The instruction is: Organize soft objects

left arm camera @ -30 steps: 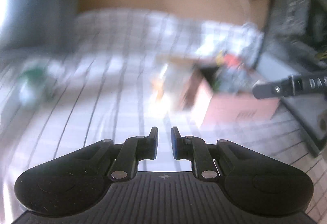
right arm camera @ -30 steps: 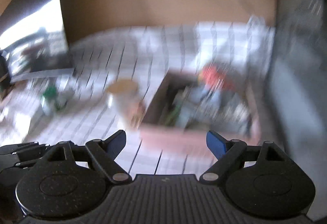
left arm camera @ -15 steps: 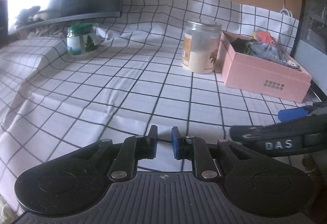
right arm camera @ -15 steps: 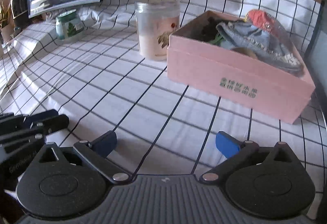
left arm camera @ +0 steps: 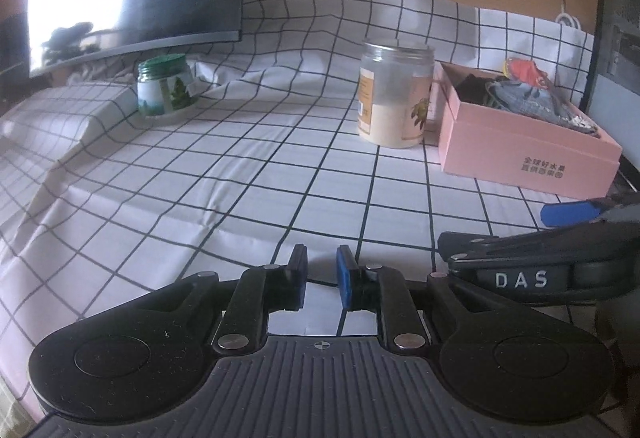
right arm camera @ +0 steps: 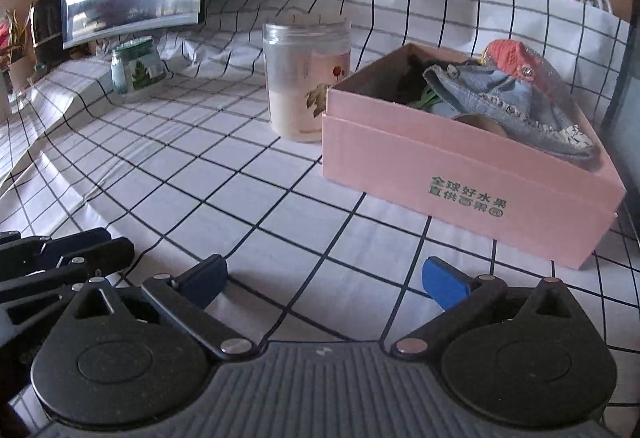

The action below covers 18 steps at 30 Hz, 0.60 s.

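Hovering low over the checked tabletop [left arm camera: 248, 174], both grippers empty. Right gripper [right arm camera: 324, 278] fingers spread fully wide, having just opened, nothing between them; left gripper [left arm camera: 322, 276] fingers nearly closed with a narrow gap, gripping nothing. Soft things, a denim piece [right arm camera: 516, 106] and a red item [right arm camera: 508, 54], sit piled in the pink box [right arm camera: 472, 194] at about 1 o'clock from the right fingers, near. Box long axis runs toward 2 o'clock. Right hand looks nearer, likely reaches first. Jar [right arm camera: 306, 82] just beside the box at 11 o'clock.
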{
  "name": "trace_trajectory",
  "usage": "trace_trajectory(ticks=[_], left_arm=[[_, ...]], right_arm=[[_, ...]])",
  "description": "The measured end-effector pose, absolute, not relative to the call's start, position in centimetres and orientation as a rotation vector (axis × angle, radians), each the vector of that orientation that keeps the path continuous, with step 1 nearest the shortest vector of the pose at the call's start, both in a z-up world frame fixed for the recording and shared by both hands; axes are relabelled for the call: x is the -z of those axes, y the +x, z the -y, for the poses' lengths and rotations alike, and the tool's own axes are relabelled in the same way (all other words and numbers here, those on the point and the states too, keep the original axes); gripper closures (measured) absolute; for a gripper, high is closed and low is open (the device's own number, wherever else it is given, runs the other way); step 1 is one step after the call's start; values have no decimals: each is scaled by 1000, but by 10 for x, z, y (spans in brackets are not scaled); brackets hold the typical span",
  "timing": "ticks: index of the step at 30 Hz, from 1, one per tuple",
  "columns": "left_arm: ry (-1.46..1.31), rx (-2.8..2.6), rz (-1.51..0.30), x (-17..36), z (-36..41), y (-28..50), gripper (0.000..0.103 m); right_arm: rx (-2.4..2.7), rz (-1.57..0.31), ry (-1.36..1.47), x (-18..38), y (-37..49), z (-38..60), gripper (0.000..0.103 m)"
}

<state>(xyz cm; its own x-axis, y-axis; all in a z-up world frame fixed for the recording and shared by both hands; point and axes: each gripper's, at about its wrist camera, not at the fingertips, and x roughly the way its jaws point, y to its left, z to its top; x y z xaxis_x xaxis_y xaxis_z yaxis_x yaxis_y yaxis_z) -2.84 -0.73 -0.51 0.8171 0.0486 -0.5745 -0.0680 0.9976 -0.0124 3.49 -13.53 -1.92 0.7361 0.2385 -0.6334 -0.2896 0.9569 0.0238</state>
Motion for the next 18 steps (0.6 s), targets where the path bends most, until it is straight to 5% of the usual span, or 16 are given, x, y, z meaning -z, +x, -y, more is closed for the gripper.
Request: trace_trajectory(ticks=[18], left_arm=[[-33,-59,-617,5,7,-26,85]], right_arm=[[-298,-685,-74,19,35,137,0]])
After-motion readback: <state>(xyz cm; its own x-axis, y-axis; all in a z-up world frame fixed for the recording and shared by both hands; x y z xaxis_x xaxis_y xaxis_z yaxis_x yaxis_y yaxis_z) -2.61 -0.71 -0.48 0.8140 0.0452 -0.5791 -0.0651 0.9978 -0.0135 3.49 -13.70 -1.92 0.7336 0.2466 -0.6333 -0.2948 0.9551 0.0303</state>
